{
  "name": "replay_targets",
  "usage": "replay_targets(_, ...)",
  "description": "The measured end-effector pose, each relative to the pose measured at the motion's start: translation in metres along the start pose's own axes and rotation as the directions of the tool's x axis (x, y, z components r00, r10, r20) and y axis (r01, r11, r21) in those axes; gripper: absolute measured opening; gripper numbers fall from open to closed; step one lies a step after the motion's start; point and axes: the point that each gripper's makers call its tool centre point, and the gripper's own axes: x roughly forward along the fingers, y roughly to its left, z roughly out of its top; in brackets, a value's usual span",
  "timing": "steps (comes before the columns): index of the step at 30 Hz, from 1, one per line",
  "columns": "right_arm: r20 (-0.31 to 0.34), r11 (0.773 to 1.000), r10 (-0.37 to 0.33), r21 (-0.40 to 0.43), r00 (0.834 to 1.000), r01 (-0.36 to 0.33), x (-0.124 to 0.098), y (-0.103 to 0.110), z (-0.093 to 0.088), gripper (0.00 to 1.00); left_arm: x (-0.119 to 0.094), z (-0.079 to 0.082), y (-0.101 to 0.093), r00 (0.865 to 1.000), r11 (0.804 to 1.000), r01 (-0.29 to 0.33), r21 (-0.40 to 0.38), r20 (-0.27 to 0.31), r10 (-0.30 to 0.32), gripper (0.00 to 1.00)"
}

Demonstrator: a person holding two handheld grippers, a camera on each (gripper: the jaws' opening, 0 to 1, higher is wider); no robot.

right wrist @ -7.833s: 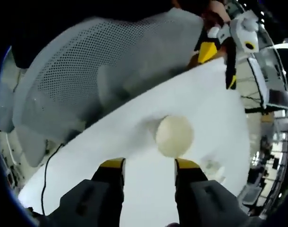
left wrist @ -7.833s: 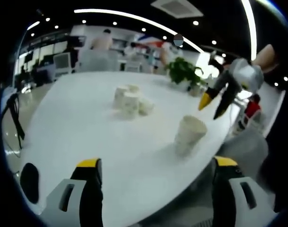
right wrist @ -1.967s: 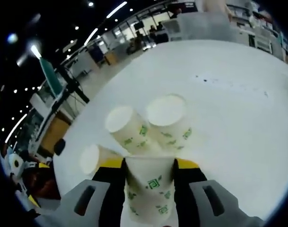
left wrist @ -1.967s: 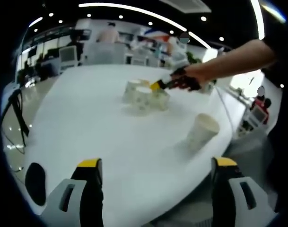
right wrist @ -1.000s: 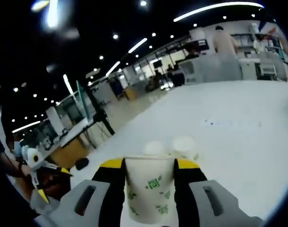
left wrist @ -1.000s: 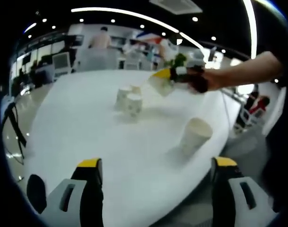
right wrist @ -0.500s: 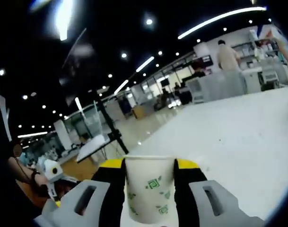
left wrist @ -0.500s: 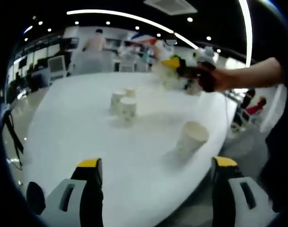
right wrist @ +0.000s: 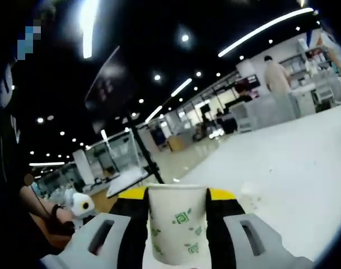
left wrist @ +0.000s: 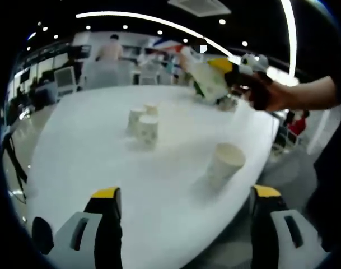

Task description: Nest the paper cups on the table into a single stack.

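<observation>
On the white table (left wrist: 103, 162), the left gripper (left wrist: 184, 221) hangs wide apart near a lone paper cup (left wrist: 224, 164). Beyond it, two cups (left wrist: 143, 125) stand together. The right gripper (right wrist: 176, 210) clamps a green-printed cup (right wrist: 177, 223) (left view: raised above the table).

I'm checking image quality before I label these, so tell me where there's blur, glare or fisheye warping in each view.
Left gripper view: the lifted paper cup in the right gripper is motion-smeared, ceiling strips glare, and the table edge bows. Right gripper view: the held cup is sharp, the hall behind is soft, and lamps flare.
</observation>
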Motion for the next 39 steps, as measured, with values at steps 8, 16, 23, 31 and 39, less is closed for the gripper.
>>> replay_targets(8, 0.029, 0.998, 0.041, 0.036, 0.999, -0.042, -0.009, 0.021, -0.007, 0.37, 0.0, 0.003, -0.005, 1.0, 1.0, 0.009, 0.022, -0.013, -0.009, 0.94)
replay_targets(16, 0.066, 0.995, 0.089, 0.041, 0.994, -0.091, -0.019, 0.039, -0.007, 0.37, 0.005, 0.007, -0.01, 1.0, 0.999, 0.017, 0.035, -0.012, -0.016, 0.94)
replay_targets(23, 0.112, 0.989, 0.137, 0.042, 0.984, -0.143, -0.032, 0.045, -0.004, 0.37, 0.006, 0.007, -0.012, 1.0, 0.999, 0.022, 0.04, -0.019, -0.021, 0.94)
replay_targets(31, 0.146, 0.984, 0.172, 0.027, 0.974, -0.178, -0.038, 0.053, -0.009, 0.35, 0.006, 0.005, -0.014, 0.999, 0.999, 0.024, 0.039, -0.026, -0.023, 0.94)
replay_targets(39, 0.158, 0.981, 0.196, -0.028, 0.968, -0.194, -0.044, 0.057, -0.014, 0.35, 0.005, 0.008, -0.015, 1.0, 0.999, 0.023, 0.048, -0.02, -0.022, 0.94)
